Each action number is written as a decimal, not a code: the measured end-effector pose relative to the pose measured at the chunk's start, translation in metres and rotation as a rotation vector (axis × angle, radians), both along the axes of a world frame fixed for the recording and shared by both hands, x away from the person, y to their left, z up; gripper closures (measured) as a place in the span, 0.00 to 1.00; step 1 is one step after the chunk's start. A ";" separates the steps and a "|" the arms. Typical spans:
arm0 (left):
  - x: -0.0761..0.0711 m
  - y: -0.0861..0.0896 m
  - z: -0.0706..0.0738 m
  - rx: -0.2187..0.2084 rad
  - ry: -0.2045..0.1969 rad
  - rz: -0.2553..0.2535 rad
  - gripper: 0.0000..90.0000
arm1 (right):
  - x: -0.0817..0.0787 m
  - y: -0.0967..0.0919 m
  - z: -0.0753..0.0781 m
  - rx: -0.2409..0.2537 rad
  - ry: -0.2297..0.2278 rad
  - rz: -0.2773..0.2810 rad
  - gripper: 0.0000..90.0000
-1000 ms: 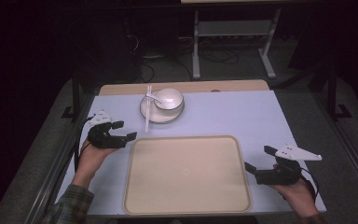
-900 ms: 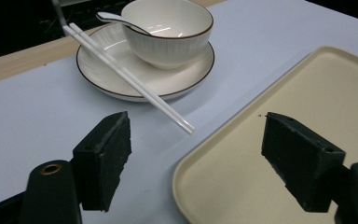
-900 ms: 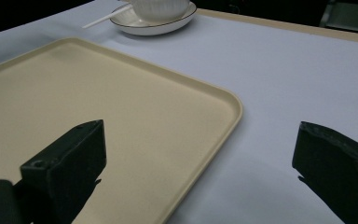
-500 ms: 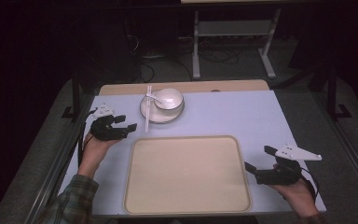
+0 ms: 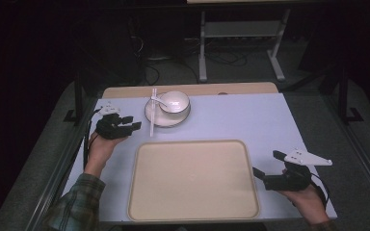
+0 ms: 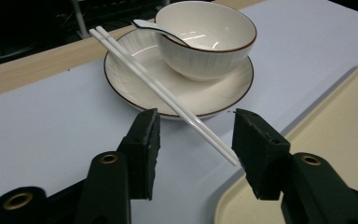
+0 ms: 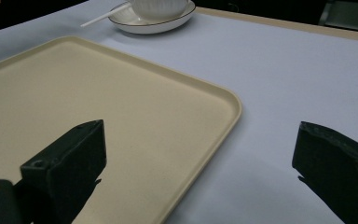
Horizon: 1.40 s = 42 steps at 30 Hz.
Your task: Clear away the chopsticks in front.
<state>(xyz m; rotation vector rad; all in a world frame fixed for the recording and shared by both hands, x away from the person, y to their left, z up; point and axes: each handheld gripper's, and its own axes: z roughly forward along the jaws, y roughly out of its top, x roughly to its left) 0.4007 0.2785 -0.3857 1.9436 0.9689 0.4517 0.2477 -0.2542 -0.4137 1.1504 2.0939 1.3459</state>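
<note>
White chopsticks (image 6: 163, 91) lean on the plate (image 6: 135, 88) rim beside the bowl (image 6: 205, 39), their near tips between the left gripper (image 6: 193, 140), whose jaws have been closing, seemingly not yet touching. Right gripper (image 7: 198, 158) gapes by the tray (image 7: 121, 107).

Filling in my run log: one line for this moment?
left hand-held gripper: closing around chopsticks, not gripping | right hand-held gripper: open at tray
</note>
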 end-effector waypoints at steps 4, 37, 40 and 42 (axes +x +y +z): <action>0.007 -0.001 0.004 0.008 0.001 -0.001 0.69 | 0.000 0.000 0.000 0.001 0.000 0.000 0.02; 0.068 -0.025 0.010 0.091 0.082 0.058 1.00 | 0.001 -0.001 -0.002 0.009 0.006 -0.010 0.02; 0.077 -0.025 0.003 0.080 0.090 0.075 1.00 | 0.001 -0.001 -0.002 0.007 0.007 -0.009 0.02; 0.080 -0.024 -0.002 0.088 0.097 0.077 1.00 | 0.001 -0.001 -0.002 0.006 0.006 -0.009 0.02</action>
